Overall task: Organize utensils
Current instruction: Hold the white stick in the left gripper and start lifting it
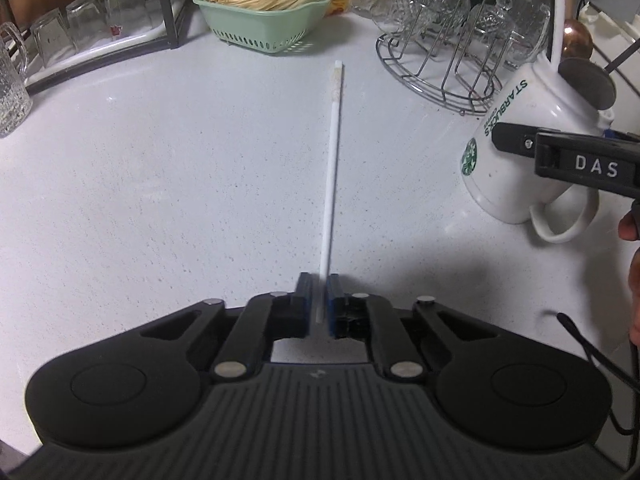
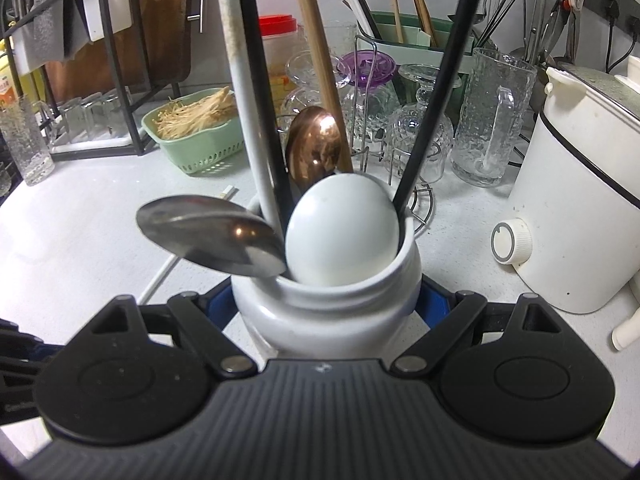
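Left gripper point(image 1: 319, 296) clamps white chopstick point(image 1: 333, 168) (lying on counter); right gripper point(image 2: 328, 308) grips mug point(image 2: 320, 312).

The left gripper point(image 1: 319, 294) points steeply down at the surface point(image 1: 160, 200), its blue-padded fingers point(image 1: 304, 292) drawn almost together and pinching the near end of a thin white stick point(image 1: 332, 160) that lies flat, well in from the surface's edges. The right gripper point(image 2: 326, 304) tilts downward, its jaws spread around the body of a white mug point(image 2: 328, 316) and pressing both sides. Part of the hand point(image 1: 630, 228) on the right gripper shows at the left wrist view's right edge.
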`<action>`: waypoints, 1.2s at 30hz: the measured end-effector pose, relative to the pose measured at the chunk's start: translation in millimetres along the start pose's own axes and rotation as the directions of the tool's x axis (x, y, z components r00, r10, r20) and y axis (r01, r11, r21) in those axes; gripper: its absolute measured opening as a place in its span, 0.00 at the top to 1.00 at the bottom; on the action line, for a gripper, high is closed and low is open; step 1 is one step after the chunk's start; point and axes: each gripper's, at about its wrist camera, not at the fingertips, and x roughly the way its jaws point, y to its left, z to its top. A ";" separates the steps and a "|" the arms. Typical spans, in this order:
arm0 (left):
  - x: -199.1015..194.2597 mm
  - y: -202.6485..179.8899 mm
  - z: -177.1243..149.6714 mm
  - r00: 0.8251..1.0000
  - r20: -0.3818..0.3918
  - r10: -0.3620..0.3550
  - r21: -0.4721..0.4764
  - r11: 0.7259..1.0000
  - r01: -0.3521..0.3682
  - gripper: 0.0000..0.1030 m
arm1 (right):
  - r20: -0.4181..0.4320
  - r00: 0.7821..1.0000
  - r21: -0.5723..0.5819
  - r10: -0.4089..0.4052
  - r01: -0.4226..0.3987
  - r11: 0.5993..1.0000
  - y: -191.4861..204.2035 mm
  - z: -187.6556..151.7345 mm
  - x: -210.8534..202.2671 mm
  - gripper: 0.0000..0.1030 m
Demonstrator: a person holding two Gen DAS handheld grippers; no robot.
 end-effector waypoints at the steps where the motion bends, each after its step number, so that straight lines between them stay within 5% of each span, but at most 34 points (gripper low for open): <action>1: 0.5 -0.4 1.3 1.000 -0.006 0.002 0.001 1.000 -0.002 0.96 | 0.001 1.000 -0.001 0.002 -0.002 1.000 -0.2 -0.2 -0.1 0.12; 20: -55.5 -13.3 -50.6 0.992 -0.095 -0.085 -0.140 0.988 0.071 0.98 | 0.016 0.999 -0.042 0.047 -0.046 0.998 -3.3 -0.8 1.1 0.12; 36: -22.7 -15.8 -29.9 0.996 -0.087 -0.029 -0.063 0.998 0.024 0.95 | 0.014 0.999 -0.042 0.053 -0.052 0.998 -4.2 -0.2 1.2 0.12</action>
